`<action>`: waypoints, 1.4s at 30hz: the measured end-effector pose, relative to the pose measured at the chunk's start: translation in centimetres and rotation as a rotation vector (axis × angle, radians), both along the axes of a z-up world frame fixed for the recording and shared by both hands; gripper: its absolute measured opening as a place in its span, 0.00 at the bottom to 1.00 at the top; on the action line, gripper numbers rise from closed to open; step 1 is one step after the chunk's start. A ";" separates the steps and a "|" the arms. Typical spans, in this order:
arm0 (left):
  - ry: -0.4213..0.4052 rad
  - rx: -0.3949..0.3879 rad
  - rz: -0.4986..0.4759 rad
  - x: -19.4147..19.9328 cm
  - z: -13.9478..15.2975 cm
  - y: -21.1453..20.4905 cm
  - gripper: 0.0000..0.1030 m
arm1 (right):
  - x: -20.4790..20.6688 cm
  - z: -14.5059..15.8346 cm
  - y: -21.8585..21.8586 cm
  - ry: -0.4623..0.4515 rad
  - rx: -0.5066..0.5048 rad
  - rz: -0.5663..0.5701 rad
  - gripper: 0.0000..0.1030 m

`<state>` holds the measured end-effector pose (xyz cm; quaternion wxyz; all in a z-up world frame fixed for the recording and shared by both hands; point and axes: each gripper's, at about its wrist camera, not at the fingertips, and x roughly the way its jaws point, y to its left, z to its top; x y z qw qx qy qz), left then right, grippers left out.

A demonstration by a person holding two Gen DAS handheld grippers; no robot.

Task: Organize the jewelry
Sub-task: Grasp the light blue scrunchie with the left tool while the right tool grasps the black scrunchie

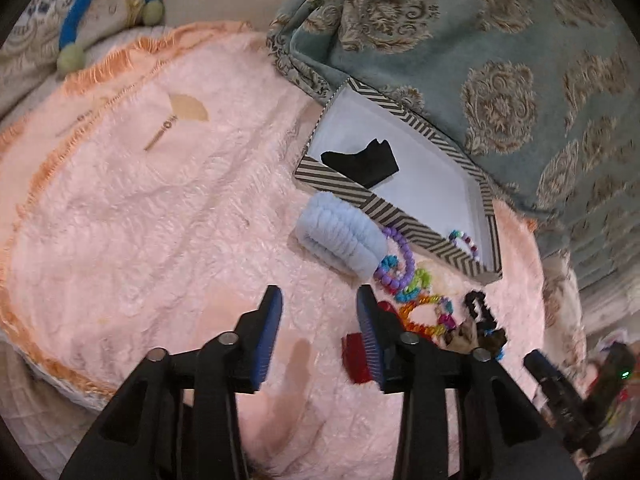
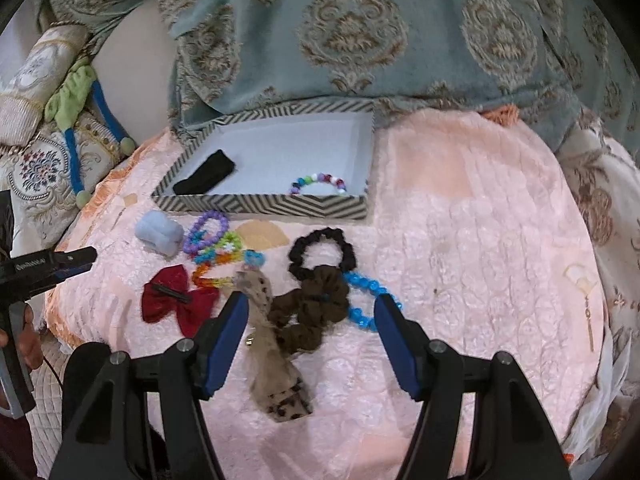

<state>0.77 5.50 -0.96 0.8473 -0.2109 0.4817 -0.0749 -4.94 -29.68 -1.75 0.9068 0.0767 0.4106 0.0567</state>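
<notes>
My left tongs (image 1: 318, 312) gape empty; my right tongs (image 2: 310, 320) stand wide over the brown scrunchie (image 2: 310, 312). At twelve o'clock, the box (image 2: 264, 204) holds a bracelet (image 2: 320, 184) and black band (image 2: 206, 178).

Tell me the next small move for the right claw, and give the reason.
Probably lower the right claw and close it on the brown scrunchie. Its jaws stand open, nothing between the pads, and the scrunchie lies between the fingertips on the pink blanket, still outside the striped box. The box so far holds only a beaded bracelet and a black band.
</notes>
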 end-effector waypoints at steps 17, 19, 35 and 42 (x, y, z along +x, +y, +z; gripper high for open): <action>0.121 -0.060 0.006 8.9 -4.1 -1.3 0.44 | 9.4 -3.9 -1.6 0.105 0.012 0.034 0.66; 0.148 -0.065 -0.009 9.4 -5.2 -1.9 0.43 | 10.5 -4.9 -1.6 0.130 0.029 0.048 0.57; 0.001 -0.070 -0.043 6.7 0.2 -1.5 0.08 | 7.1 1.6 -2.9 -0.049 0.096 0.062 0.07; -0.076 0.023 -0.058 5.0 3.1 -2.5 0.08 | 5.4 4.2 -1.6 -0.095 0.073 0.094 0.07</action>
